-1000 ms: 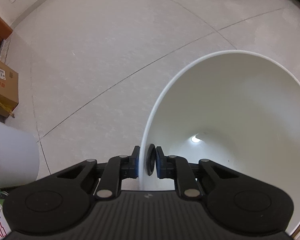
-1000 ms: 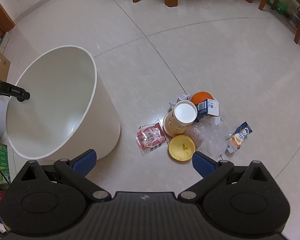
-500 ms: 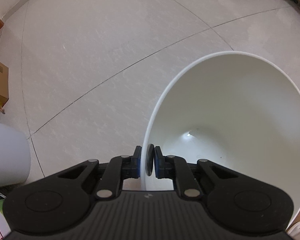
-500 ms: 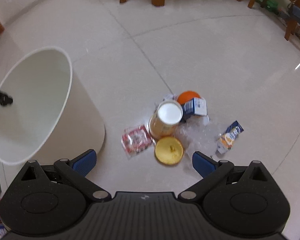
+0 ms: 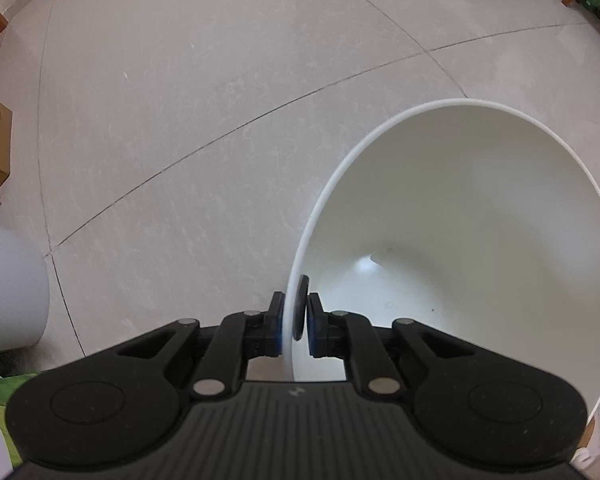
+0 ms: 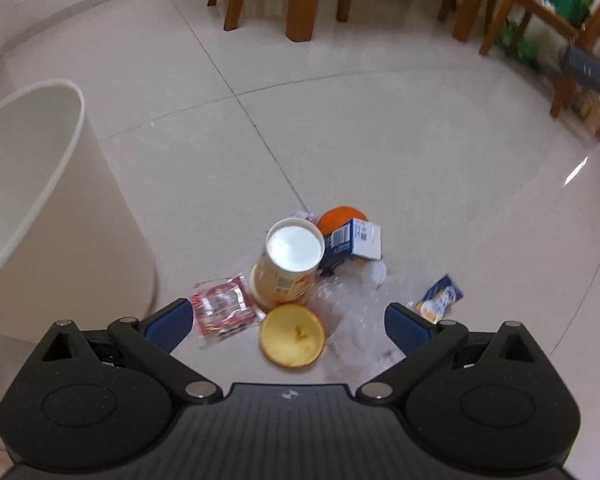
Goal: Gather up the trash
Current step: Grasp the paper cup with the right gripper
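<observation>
White bin rim clamped by left gripper.
Right gripper, jaws wide open, above trash pile, lower centre.

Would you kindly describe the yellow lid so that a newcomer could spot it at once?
Start at the white bin on the tiled floor; the trash pile lies to its right. The yellow lid lies flat at the pile's near edge, before the tall paper cup: the only flat round disc there.

Soft, even daylight; glare streaks the glossy floor, fisheye-bent edges, right view slightly motion-blurred.
</observation>
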`<action>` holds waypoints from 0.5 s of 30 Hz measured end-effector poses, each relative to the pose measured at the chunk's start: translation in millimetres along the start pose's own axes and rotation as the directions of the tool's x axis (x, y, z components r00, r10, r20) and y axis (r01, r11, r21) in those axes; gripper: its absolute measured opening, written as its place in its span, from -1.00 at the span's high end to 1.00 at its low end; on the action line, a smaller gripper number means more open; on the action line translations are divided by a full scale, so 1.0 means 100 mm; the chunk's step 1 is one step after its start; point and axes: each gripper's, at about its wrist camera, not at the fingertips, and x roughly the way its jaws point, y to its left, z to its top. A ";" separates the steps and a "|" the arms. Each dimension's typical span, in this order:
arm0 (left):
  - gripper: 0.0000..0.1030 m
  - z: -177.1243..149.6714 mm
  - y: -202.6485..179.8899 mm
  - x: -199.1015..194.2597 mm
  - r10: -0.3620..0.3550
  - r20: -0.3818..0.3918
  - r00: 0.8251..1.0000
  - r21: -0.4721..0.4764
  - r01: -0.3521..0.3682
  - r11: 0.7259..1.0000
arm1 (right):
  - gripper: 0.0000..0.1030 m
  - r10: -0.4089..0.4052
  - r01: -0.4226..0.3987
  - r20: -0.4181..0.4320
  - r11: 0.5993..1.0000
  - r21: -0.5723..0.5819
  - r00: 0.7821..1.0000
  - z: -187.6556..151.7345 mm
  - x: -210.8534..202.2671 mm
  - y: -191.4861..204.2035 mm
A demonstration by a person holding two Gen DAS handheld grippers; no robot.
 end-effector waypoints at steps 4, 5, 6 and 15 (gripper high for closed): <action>0.83 -0.01 0.00 0.01 0.000 0.005 1.000 -0.007 0.000 1.000 | -1.00 -0.002 0.002 0.013 1.000 0.024 1.000 0.04 0.31 -0.02; 0.83 -0.03 0.02 0.00 -0.001 0.005 1.000 -0.008 0.001 1.000 | -1.00 0.007 -0.008 0.013 0.999 0.047 1.000 0.06 0.39 -0.05; 0.83 -0.05 0.03 -0.02 -0.003 0.004 1.000 -0.011 0.003 1.000 | -1.00 0.013 -0.014 0.011 0.998 0.068 1.000 0.08 0.49 -0.07; 0.83 -0.04 0.06 -0.06 -0.009 0.003 1.000 -0.017 0.009 1.000 | -0.74 0.025 -0.021 -0.028 0.989 0.147 0.999 0.15 1.17 -0.10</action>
